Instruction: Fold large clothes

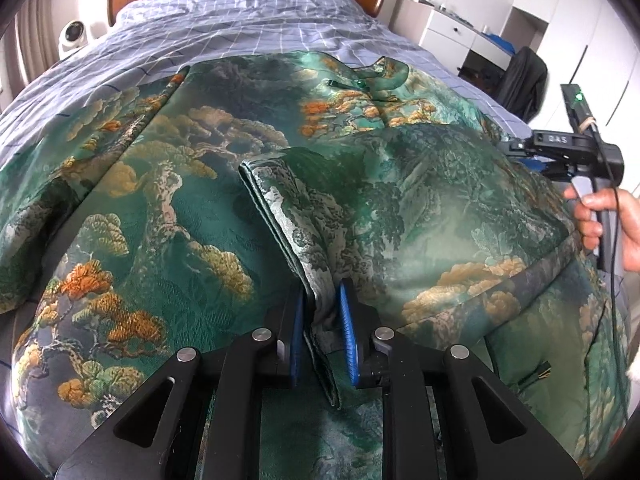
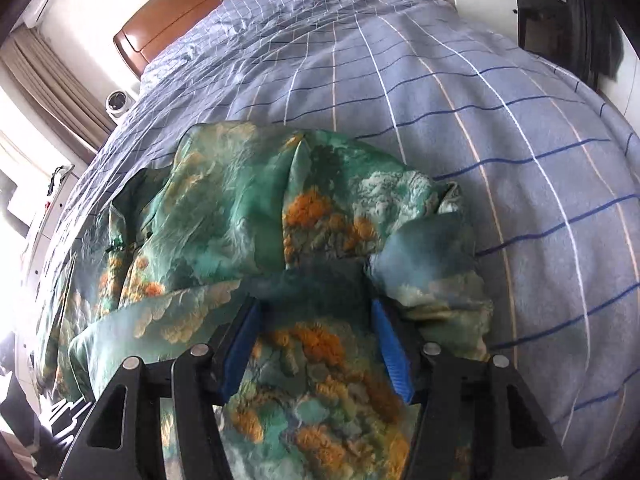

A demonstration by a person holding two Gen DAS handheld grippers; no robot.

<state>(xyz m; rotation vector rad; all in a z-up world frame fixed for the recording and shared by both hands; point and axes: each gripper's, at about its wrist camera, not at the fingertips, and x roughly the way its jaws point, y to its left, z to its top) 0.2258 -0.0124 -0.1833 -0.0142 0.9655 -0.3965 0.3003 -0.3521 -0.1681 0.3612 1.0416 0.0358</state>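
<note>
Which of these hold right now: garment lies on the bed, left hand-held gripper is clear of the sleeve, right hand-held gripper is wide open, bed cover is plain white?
1. The garment lies on the bed. True.
2. The left hand-held gripper is clear of the sleeve. False: the sleeve's folded edge sits between its jaws.
3. The right hand-held gripper is wide open. True.
4. The bed cover is plain white. False: blue checked.

Garment (image 1: 192, 208) hem beyond frame edge
</note>
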